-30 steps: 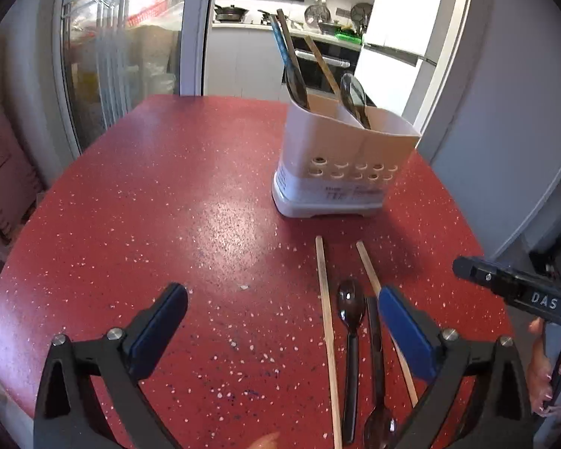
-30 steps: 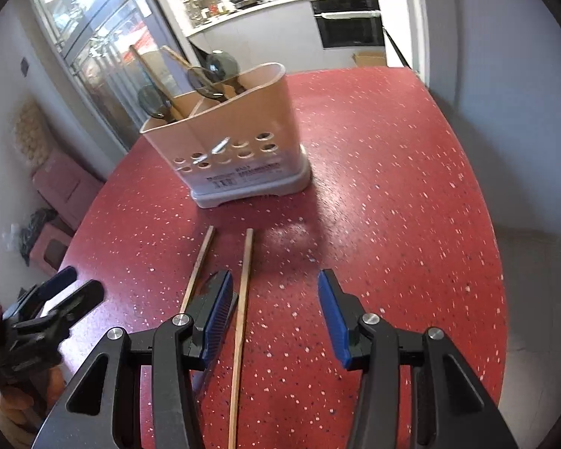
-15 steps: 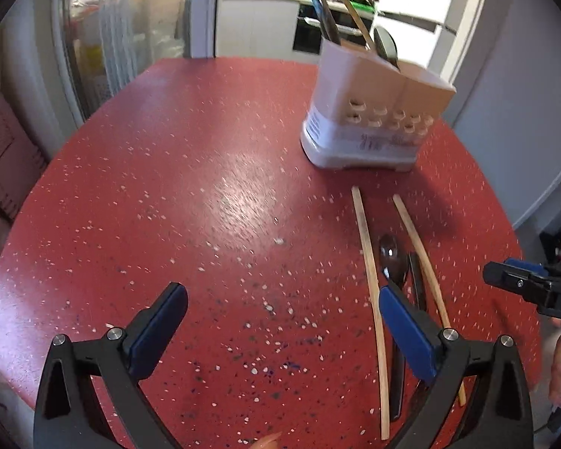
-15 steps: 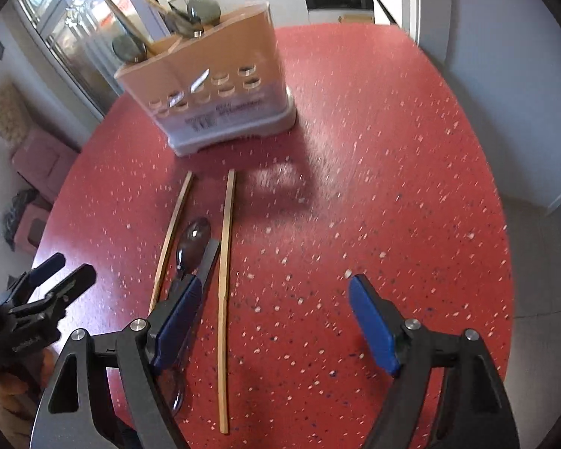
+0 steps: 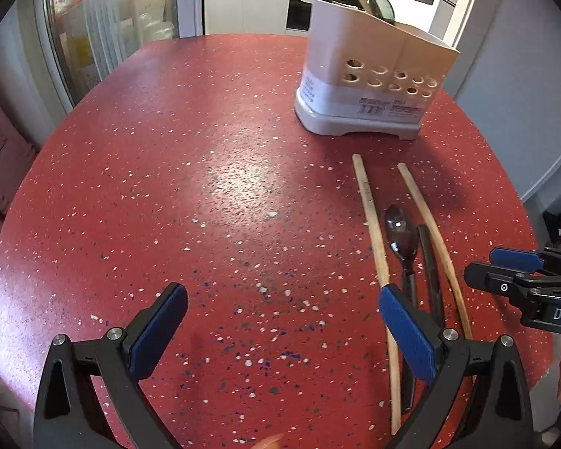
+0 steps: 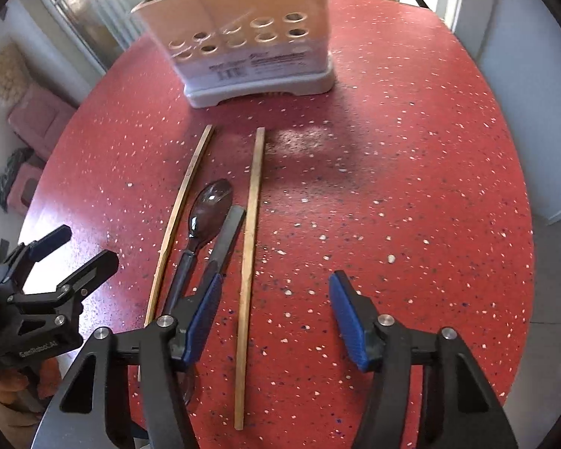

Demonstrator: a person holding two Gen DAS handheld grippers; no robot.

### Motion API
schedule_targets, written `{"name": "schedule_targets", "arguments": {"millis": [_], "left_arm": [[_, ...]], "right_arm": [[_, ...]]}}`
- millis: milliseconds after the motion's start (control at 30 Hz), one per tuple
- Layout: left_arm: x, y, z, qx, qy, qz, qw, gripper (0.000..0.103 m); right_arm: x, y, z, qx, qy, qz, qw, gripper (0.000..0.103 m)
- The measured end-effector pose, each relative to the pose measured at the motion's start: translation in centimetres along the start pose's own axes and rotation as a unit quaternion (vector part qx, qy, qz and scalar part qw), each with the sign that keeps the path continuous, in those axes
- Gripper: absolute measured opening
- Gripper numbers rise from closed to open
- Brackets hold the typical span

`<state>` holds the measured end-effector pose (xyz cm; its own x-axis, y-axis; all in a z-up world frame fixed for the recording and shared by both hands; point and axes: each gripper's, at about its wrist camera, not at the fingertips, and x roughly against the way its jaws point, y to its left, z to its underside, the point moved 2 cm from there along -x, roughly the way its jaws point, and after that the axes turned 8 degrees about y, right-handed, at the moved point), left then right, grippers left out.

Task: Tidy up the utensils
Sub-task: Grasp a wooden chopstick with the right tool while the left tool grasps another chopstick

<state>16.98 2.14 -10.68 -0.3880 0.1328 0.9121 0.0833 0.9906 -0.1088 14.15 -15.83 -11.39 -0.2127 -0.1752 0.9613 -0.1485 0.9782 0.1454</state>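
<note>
Two wooden chopsticks [image 6: 248,262] [image 6: 175,220] lie on the red speckled table, with a dark spoon [image 6: 209,205] and a second dark utensil [image 6: 228,235] between them. My right gripper [image 6: 276,286] hangs low over the right chopstick. Its jaws are closing, the stick lies between them near the left pad, and neither pad touches it. My left gripper [image 5: 282,299] stands open over bare table, left of the chopsticks [image 5: 374,243] and spoon [image 5: 400,228]. The beige utensil holder [image 5: 374,75] stands behind them with several utensils in it.
Each gripper shows in the other's view: the right gripper [image 5: 484,262] at the right edge, the left gripper [image 6: 86,245] at the left edge with a hand behind it. The table's curved edge [image 6: 523,224] runs close on the right, with grey floor beyond.
Both grippers have sunk and tipped toward the table. The right one moved over the right chopstick; its jaws spread wider, then narrowed. The left gripper stayed open.
</note>
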Motion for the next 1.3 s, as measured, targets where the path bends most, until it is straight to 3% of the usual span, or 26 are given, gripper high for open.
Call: {"name": "schedule_targets", "arguments": {"millis": [167,267,533,600,633,767,833,1133,1300], "left_arm": [[0.2,0.7,0.2,0.004,0.001,-0.003,1.0000,0.103],[0.1,0.8,0.1,0.004,0.004,-0.003,1.0000,0.103],[-0.3,0.5,-0.2,-0.006,0.007,-0.007,0.9999,0.103],[-0.3,0.2,-0.4,-0.012,0.007,-0.006,0.9999,0.103],[-0.3,-0.1,-0.5,-0.014,0.007,-0.006,0.9999,0.103],[-0.2,-0.8,-0.8,-0.027,0.011,-0.007,0.9995,0.103],[-0.4,-1.4,-1.0,-0.033,0.018,-0.009,0.9992,0.103],[-2.1,-3.0,-2.5,-0.045,0.057,0.004,0.9973,0.103],[-3.1,-4.3,-2.5,-0.067,0.077,-0.013,0.9947,0.103]], "right_arm": [[-1.1,1.4,-1.1,0.013,0.014,0.048,0.999,0.059],[-2.0,2.1,-1.7,0.015,0.028,0.064,0.997,0.052],[-3.0,3.5,-2.6,0.026,0.043,0.082,0.995,0.046],[-3.1,3.6,-2.7,0.026,0.044,0.081,0.995,0.042],[-3.1,3.6,-2.7,0.025,0.045,0.080,0.996,0.033],[-2.9,2.9,-2.7,0.019,0.043,0.077,0.996,0.020],[-2.8,2.6,-2.7,0.016,0.039,0.077,0.996,0.008],[-1.7,-0.2,-1.8,-0.002,0.018,0.010,1.000,0.007],[-0.6,-1.8,-1.4,-0.001,0.001,-0.007,1.000,0.007]]}}
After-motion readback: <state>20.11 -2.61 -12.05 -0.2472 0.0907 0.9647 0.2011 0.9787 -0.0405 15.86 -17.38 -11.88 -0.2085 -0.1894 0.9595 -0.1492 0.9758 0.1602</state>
